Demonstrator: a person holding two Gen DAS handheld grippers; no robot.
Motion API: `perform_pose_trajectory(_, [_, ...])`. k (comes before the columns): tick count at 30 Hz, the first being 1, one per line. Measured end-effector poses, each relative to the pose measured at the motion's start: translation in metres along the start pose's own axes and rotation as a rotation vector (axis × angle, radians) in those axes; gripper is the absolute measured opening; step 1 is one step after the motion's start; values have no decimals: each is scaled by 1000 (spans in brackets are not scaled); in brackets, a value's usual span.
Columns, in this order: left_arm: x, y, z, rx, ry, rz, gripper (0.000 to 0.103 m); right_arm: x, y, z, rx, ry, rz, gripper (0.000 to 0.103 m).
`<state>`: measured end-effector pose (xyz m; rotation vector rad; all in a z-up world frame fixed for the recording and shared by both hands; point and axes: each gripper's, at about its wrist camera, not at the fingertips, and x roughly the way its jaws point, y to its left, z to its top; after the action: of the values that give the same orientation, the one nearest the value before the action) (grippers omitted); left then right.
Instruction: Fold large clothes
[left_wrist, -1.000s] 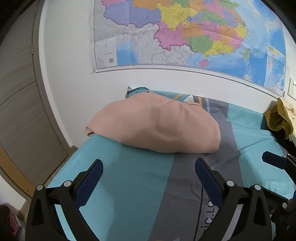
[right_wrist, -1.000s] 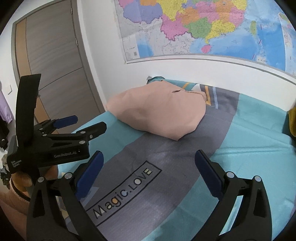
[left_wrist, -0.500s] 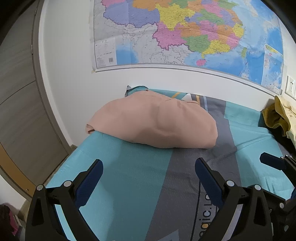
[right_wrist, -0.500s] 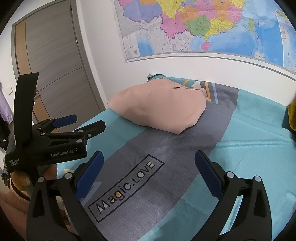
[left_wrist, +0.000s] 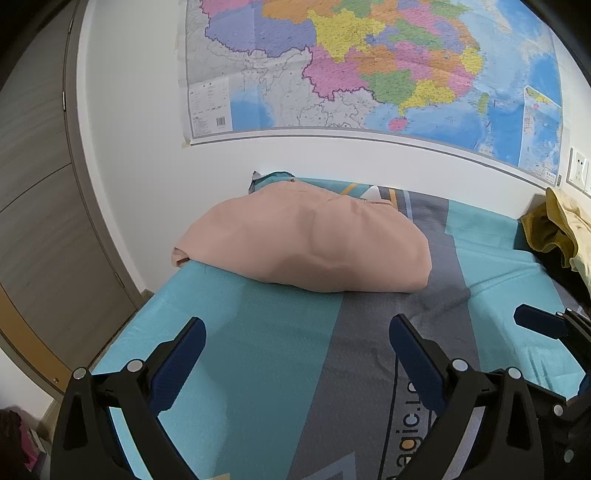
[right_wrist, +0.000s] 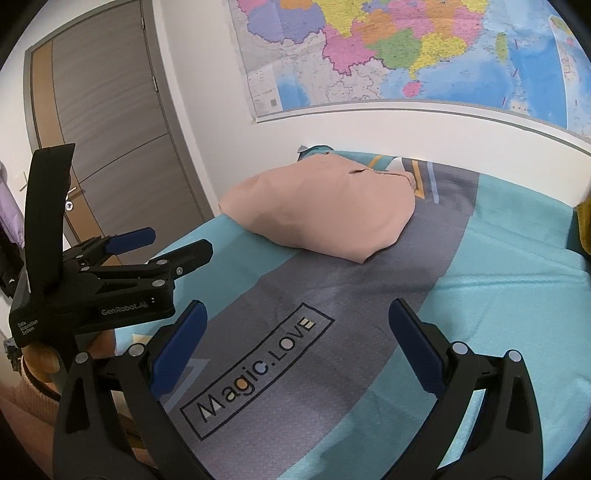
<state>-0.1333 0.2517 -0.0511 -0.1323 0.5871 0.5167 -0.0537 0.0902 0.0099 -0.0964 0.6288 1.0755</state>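
A folded pink garment (left_wrist: 306, 243) lies in a rounded pile at the far end of the bed (left_wrist: 258, 350), near the wall; the right wrist view shows the same pink garment (right_wrist: 325, 218). My left gripper (left_wrist: 295, 350) hovers open over the teal and grey bedspread, well short of the garment and holding nothing. My right gripper (right_wrist: 295, 339) is also open and empty, above the "Magic.LOVE" print (right_wrist: 258, 369). The left gripper (right_wrist: 155, 251) appears from the side at the left of the right wrist view, its jaws apart.
A yellow and dark heap of clothes (left_wrist: 557, 229) sits at the bed's right edge. A large map (left_wrist: 369, 66) hangs on the white wall behind. A grey door (right_wrist: 110, 129) stands left of the bed. A person's hand (right_wrist: 40, 362) holds the left gripper.
Both grippers have drawn back slightly from the pink garment, which now sits a little farther off. The garment itself has not moved, and both grippers stay open.
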Motion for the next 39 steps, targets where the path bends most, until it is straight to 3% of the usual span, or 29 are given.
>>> perform_pose_trajectory(39, [-1,-2,-3,8,6,1,96,1,1,-3,22,5,16,97])
